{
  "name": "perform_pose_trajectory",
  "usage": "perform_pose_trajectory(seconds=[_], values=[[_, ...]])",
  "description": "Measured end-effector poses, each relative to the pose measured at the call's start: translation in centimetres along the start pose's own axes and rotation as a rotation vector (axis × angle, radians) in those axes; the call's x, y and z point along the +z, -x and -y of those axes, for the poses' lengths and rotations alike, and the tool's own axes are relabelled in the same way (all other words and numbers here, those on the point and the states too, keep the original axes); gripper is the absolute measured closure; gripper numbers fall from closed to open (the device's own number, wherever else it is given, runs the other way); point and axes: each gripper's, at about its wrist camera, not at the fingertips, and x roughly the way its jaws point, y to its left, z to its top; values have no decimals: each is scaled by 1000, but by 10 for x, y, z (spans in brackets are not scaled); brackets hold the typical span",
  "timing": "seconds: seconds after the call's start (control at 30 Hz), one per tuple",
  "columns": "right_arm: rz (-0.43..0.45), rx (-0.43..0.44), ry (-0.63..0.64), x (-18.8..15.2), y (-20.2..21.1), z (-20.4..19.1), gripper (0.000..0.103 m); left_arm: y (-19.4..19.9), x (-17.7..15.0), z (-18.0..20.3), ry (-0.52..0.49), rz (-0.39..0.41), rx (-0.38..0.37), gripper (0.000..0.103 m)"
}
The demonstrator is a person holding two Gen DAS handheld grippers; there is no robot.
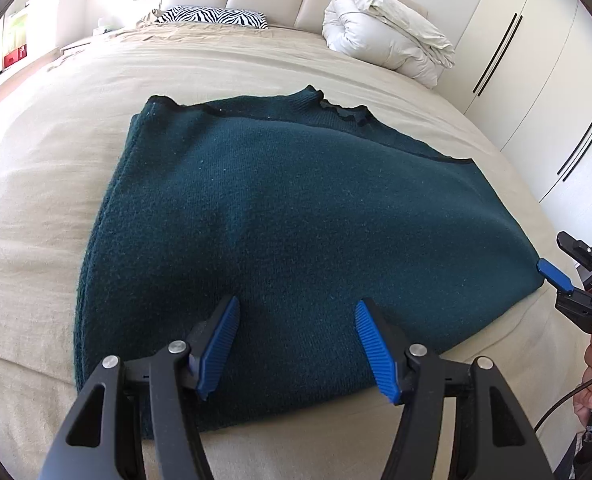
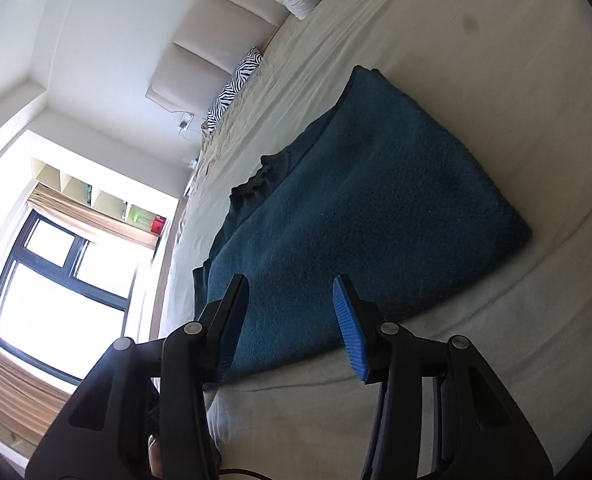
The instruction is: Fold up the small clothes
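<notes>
A dark teal knit sweater [image 1: 280,232] lies folded flat on the beige bed, its ruffled collar toward the headboard. It also shows in the right wrist view [image 2: 368,216]. My left gripper [image 1: 296,312] is open, its blue fingers spread just above the sweater's near edge, holding nothing. My right gripper [image 2: 292,292] is open and turned on its side at the sweater's near right corner. In the left wrist view it shows at the right edge [image 1: 556,280], one blue pad touching that corner.
The beige bed sheet [image 1: 48,184] surrounds the sweater. A rolled white duvet [image 1: 388,36] and a zebra-print pillow [image 1: 216,16] lie by the padded headboard. White wardrobe doors [image 1: 544,80] stand to the right. A window [image 2: 60,280] is at the left.
</notes>
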Motion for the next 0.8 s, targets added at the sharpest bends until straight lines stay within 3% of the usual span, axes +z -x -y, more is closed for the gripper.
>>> perform_pose_trajectory(seconds=[0.1,0.13,0.2,0.27,0.4,0.5,0.6,0.8], values=[[-55,27,33,-4,-26,-21,59,19,3,-15,71,25,-40,38],[-72,40,39,-5,-34,-26,55,31,5,-24,103,57,-50,37],[-96,67,51,-7,-43,-36,51,53,9,-45,165,122,-49,27],[-110,84,76,-6,-52,-46,48,66,16,-73,243,148,-66,25],[-185,132,84,-3,-68,-60,47,54,27,-121,403,69,-182,31],[-250,153,93,-1,-82,-70,47,36,28,-133,469,4,-285,32],[-300,156,107,1,-96,-81,47,16,27,-134,497,-79,-341,32],[-379,201,73,5,-123,-92,46,2,31,-137,551,-143,-418,32]])
